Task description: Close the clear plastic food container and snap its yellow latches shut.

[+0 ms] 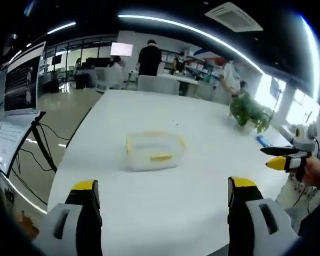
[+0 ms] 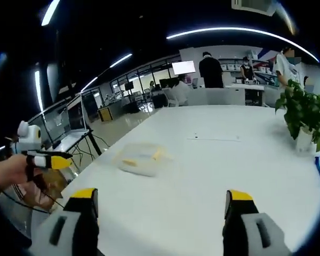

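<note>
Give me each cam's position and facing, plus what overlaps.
Left gripper view: rides the left gripper, looks along its open jaws across the white table at the container; the right gripper enters at the right edge, held by a hand.
Right gripper view: rides the right gripper, open jaws at the bottom, container ahead-left; the left gripper and a hand show at the left edge.
Shared: table, container, plant, people in the background.
</note>
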The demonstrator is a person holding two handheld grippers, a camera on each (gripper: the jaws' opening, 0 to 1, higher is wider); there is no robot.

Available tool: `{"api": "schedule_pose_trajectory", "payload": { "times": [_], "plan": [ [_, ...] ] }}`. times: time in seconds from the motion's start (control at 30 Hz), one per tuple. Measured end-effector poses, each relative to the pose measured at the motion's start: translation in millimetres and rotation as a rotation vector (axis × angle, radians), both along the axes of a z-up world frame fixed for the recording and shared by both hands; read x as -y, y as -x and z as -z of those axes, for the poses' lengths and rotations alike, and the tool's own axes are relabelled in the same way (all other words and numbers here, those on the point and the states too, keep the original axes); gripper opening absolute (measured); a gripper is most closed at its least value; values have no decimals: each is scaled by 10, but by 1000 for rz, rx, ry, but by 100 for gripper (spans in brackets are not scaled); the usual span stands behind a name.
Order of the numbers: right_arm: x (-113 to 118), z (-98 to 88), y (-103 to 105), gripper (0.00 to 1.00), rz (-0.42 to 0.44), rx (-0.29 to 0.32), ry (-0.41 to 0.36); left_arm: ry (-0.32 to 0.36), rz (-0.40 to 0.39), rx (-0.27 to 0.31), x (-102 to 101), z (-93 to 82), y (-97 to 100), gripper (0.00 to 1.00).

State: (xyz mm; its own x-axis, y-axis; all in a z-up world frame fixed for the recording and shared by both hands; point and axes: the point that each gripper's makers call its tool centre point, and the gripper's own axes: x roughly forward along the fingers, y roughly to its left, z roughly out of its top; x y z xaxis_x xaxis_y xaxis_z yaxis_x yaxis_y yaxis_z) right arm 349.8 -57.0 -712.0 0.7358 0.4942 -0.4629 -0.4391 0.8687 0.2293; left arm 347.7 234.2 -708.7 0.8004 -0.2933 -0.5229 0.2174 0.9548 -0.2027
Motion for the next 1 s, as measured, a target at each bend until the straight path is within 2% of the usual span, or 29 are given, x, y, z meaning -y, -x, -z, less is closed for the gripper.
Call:
{"api": "schedule_pose_trajectory", "payload": {
  "times": [0.23, 0.37, 0.47, 0.63, 1.0],
  "plan": [
    [391, 43, 441, 100, 4, 19, 56, -20, 38, -16, -55, 0, 390, 98],
    [458, 121, 663, 100, -4, 9, 44, -24, 40, -22, -100, -23, 607, 98],
    [490, 268, 811, 100, -20, -15, 49, -20, 20, -29, -145, 30, 723, 97],
    [560, 425, 927, 100, -32, -14, 93, -26, 23, -46, -112, 166, 844, 97],
    [558, 484, 987, 100, -56, -42, 67, 0, -15, -23, -101, 187, 961, 96]
  ]
}}
